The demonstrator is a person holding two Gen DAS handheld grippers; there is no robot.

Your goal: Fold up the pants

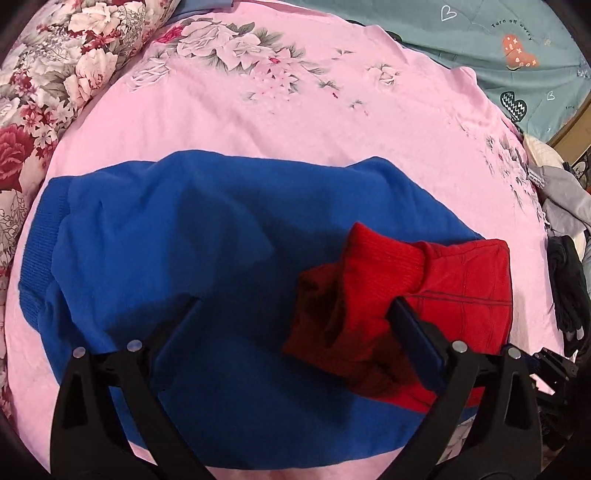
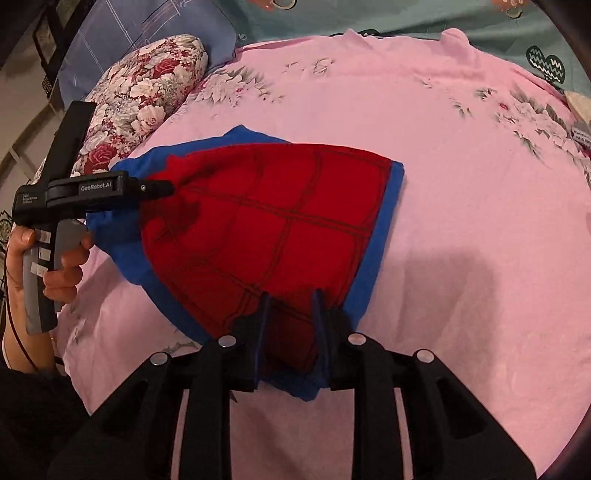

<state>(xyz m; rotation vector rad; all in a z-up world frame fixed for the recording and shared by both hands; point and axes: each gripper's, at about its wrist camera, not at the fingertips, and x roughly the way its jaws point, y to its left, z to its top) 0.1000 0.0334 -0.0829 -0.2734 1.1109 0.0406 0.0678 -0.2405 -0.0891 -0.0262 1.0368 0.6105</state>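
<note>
1. At the far left a flowered pillow (image 2: 147, 92) lies along the edge of the pink sheet (image 2: 443, 184), with a blue-grey pillow (image 2: 140, 33) behind it.
2. A hand (image 2: 55, 266) grips the handle of the left gripper (image 2: 168, 188), which reaches in from the left at the red cuff of the pants (image 2: 266, 229).
3. In the left wrist view, the left gripper (image 1: 295, 306) has its fingers spread wide; the right finger (image 1: 413, 339) presses against the bunched red cuff (image 1: 369, 266), the left finger rests over blue cloth, and nothing is pinched between them.
4. The pants lie in the middle of the sheet, blue beneath and red with dark grid lines on top, a blue border showing round the red part.
5. The right gripper (image 2: 291, 314) stands at the near edge of the pants, its fingers narrow and clamped on a fold of red and blue cloth.
6. Further right the sheet is bare, with a shadow across it.
7. Beyond the sheet's right and far edges lies a teal blanket (image 1: 517, 44) with heart prints; grey clothes (image 1: 565, 199) and dark items (image 1: 565, 280) are piled at the right edge.
</note>
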